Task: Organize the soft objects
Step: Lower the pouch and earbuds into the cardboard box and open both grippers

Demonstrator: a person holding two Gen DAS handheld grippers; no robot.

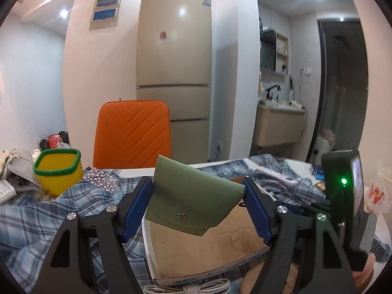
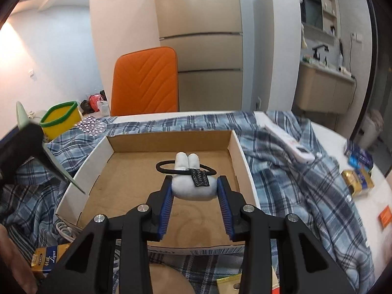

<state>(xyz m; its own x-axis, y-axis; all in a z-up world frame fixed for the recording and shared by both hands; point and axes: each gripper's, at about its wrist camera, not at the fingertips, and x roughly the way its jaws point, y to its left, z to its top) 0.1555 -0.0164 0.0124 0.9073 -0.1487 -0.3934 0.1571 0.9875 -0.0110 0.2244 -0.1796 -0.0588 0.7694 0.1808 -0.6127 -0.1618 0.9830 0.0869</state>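
Far left on the table, a yellow felt basket (image 1: pixel 58 171) with a green rim is seen standing on a blue plaid shirt (image 1: pixel 31 220), near a patch of rhinestones (image 1: pixel 100 178). An orange chair (image 1: pixel 133 134) is set behind the table, a beige fridge (image 1: pixel 174 56) behind that. A green snap pouch (image 1: pixel 191 196) is clamped between the blue pads of the left gripper (image 1: pixel 197 183) and held above the near left corner of an open cardboard box (image 2: pixel 169 144). A coiled white cable (image 1: pixel 188 287) is seen just in front of the box. Over the box floor, a white plush bunny hair tie (image 2: pixel 193 183) is pinched by the closed right gripper (image 2: pixel 194 186), its black elastic loop and label draped across the plush. A white remote (image 2: pixel 291 144) lies on the shirt right of the box, small gold and blue packets (image 2: pixel 359 178) further right.
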